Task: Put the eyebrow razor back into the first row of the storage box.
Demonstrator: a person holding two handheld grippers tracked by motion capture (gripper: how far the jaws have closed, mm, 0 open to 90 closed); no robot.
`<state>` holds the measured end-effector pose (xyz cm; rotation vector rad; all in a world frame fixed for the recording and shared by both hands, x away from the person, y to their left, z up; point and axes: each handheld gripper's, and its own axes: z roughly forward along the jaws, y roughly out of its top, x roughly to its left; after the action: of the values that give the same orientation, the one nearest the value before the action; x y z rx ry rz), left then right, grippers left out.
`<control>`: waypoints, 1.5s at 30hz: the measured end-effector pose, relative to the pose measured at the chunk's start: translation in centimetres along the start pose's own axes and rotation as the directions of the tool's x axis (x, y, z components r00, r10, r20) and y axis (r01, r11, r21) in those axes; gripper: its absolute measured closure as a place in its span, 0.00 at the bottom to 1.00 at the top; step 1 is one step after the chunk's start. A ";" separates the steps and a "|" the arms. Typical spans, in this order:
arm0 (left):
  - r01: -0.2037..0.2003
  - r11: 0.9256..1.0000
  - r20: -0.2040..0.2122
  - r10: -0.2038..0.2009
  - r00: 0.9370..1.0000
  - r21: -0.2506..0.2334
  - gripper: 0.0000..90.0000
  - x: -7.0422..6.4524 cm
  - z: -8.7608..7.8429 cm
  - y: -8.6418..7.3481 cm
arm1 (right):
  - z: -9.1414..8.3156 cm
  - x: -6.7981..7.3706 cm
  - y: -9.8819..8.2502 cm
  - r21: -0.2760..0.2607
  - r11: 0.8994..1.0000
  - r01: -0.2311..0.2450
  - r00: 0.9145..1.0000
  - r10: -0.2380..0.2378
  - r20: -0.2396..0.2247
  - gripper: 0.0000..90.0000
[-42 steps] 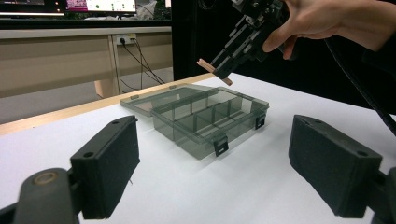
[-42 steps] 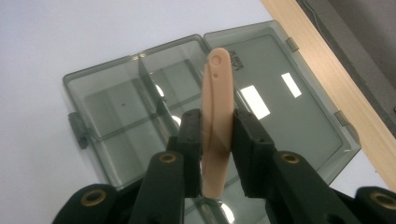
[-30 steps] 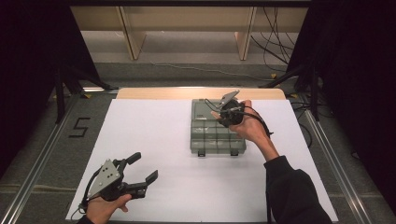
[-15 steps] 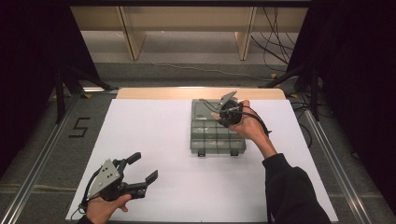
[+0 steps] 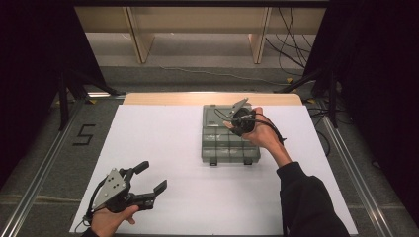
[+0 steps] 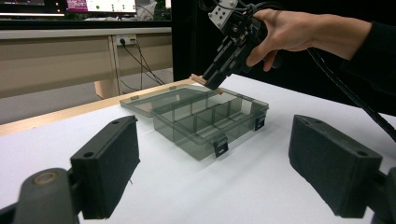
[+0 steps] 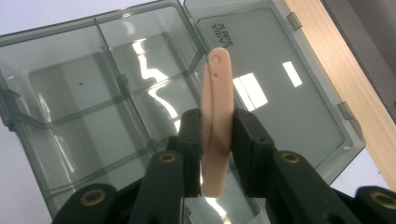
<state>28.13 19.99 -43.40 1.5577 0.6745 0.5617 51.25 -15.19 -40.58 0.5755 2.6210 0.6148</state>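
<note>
Right gripper pinching beige stick (over open organizer box); left gripper spread wide.

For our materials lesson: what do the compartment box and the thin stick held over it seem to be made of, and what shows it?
Compartment box: likely smoky, see-through hard plastic, glossy; the dividers show through the walls and lamp glare sits on it. Thin stick, clamped in the right gripper: probably matte, peach-coloured moulded plastic, judging by its even colour, rounded tip and small hole.
</note>
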 end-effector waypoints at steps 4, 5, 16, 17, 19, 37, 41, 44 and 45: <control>0.002 1.000 -0.001 -0.002 1.000 0.001 0.18 0.0 0.0 0.0 | 0.2 0.0 0.0 0.005 1.000 0.008 1.000 -0.008 -0.008 0.82; 0.001 1.000 0.000 -0.001 1.000 0.000 0.18 0.0 0.0 0.0 | 0.3 0.0 0.0 -0.002 1.000 0.004 1.000 -0.004 0.001 0.82; -0.001 1.000 -0.009 0.001 1.000 0.012 0.18 0.0 -0.1 0.1 | 1.1 0.2 -0.2 0.028 0.999 0.018 1.000 -0.018 -0.010 0.82; 0.000 1.000 -0.009 0.000 1.000 0.012 0.18 0.0 -0.1 0.1 | 1.1 0.2 -0.3 0.029 0.999 0.020 1.000 -0.020 -0.010 0.82; -0.004 1.000 -0.008 0.004 1.000 0.012 0.18 0.0 -0.2 0.1 | 1.2 0.2 -0.3 0.031 0.999 0.020 1.000 -0.020 -0.013 0.82; 0.002 1.000 -0.009 -0.002 1.000 0.009 0.18 0.0 -0.2 0.1 | 1.5 0.4 -0.3 0.035 0.999 0.005 0.999 -0.003 -0.032 0.80; -0.005 1.000 -0.009 0.005 1.000 0.011 0.18 0.0 -0.2 0.1 | 1.5 0.4 -0.3 0.021 1.000 -0.001 1.000 0.002 -0.024 0.76; -0.004 1.000 -0.009 0.004 1.000 0.011 0.18 0.0 -0.2 0.1 | 1.4 0.5 -0.2 0.017 1.000 -0.011 1.000 0.012 -0.021 0.70; -0.004 1.000 -0.009 0.004 1.000 0.011 0.18 0.0 -0.2 0.1 | 1.4 0.4 -0.2 0.017 1.000 -0.015 1.000 0.016 -0.022 0.68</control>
<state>27.99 20.10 -43.29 1.5678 0.6827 0.5693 51.44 -14.72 -41.93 0.5979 2.6477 0.6075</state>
